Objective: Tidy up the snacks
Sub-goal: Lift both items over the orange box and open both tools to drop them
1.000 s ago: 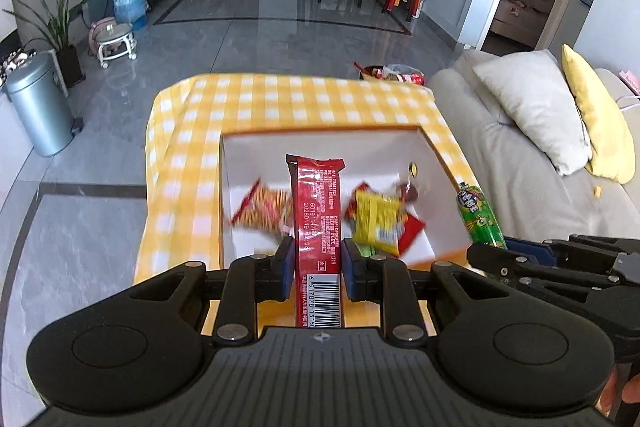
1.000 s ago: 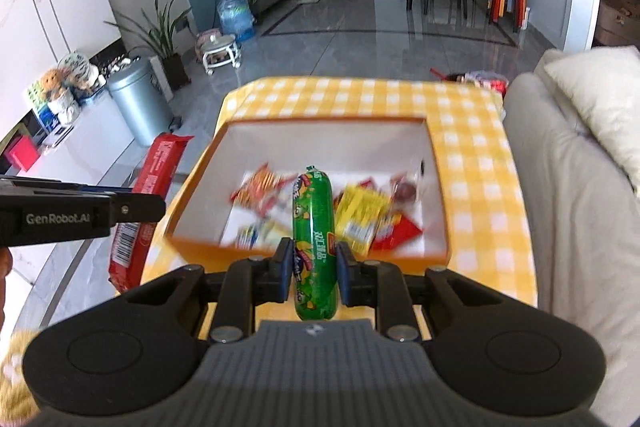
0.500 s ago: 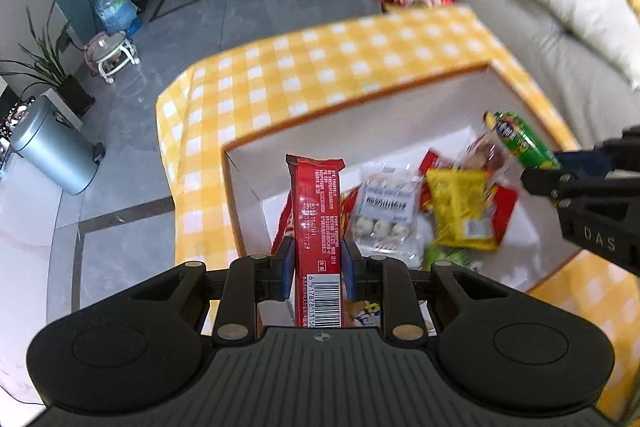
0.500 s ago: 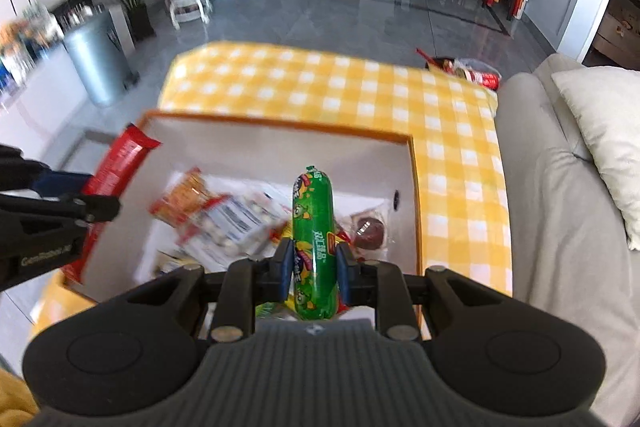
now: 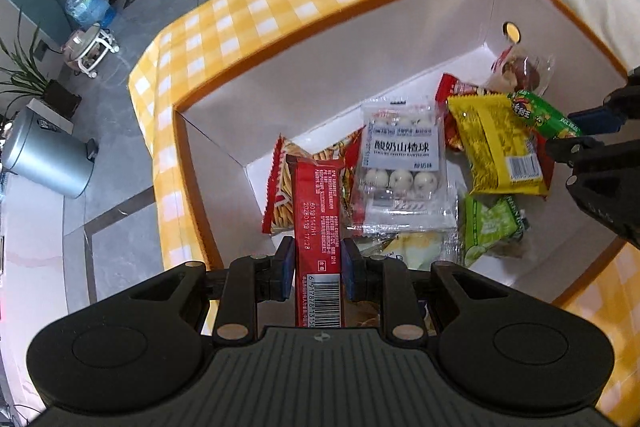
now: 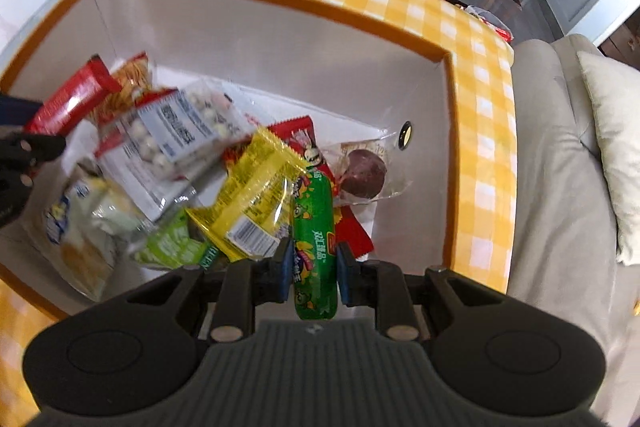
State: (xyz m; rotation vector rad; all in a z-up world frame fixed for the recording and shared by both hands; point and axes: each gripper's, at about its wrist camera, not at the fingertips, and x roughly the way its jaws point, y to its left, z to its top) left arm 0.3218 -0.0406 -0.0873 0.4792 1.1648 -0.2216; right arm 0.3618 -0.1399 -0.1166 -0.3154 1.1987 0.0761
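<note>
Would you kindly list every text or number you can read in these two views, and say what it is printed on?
"酸奶山楂球": white label of the clear hawthorn-ball pack in the box.
"2026019 17:28" (date stamp, digits uncertain): red wafer bar gripped by the left gripper.
"6 917878 1315…": that bar's barcode, cut off.
Green sausage stick in the right gripper: lettering blurred.
Yellow packet: barcode and print unreadable.

Snack packets (image 5: 404,163) lie heaped in the box (image 5: 340,39), which sits on the table (image 5: 248,11) beside the sofa (image 6: 560,187).
</note>
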